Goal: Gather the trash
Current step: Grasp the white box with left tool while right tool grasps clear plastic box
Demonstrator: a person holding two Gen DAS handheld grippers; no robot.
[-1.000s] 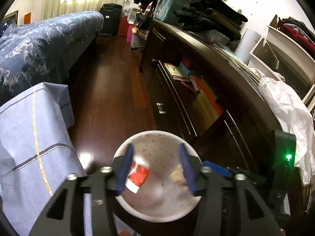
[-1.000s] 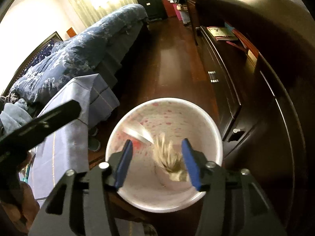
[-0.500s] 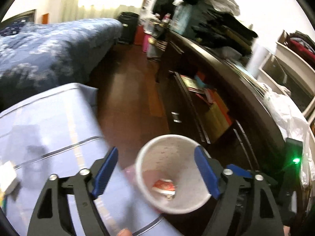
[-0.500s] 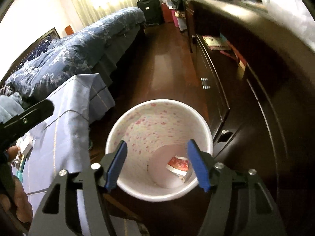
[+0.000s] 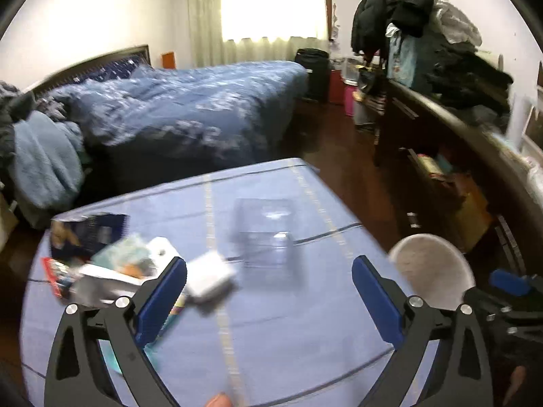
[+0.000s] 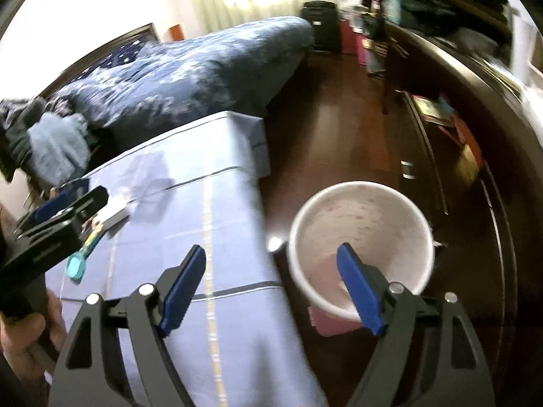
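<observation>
The tabletop [image 5: 271,322], draped in a pale blue checked cloth, fills the lower part of the left wrist view, with the bed [image 5: 190,108] behind it and a dark dresser [image 5: 475,176] along the right. Off the tabletop's right edge, on the dark floor, stands the white speckled trash bin [image 6: 361,247]; the right wrist view looks down into it, though blur hides what lies at the bottom.

The remaining trash sits on the tabletop: a clear plastic tray [image 5: 268,234] near the middle, a small white box [image 5: 210,279] to its left, and further left a blurred heap of wrappers and packets [image 5: 98,254] that cannot be told apart.

The left claw [image 5: 269,300] hangs above the cloth with its jaws spread wide, having just been opening, nothing between them. The right claw [image 6: 271,288] straddles the tabletop's edge and the bin's rim, its jaws also apart and just opened further, empty.

The step in hand looks like reaching for the next piece. The white box is likely the easiest: settle the left claw squarely over it, then close across its narrower sides without pinching the cloth. The clear tray may flex, so it is better gripped by one wall.
</observation>
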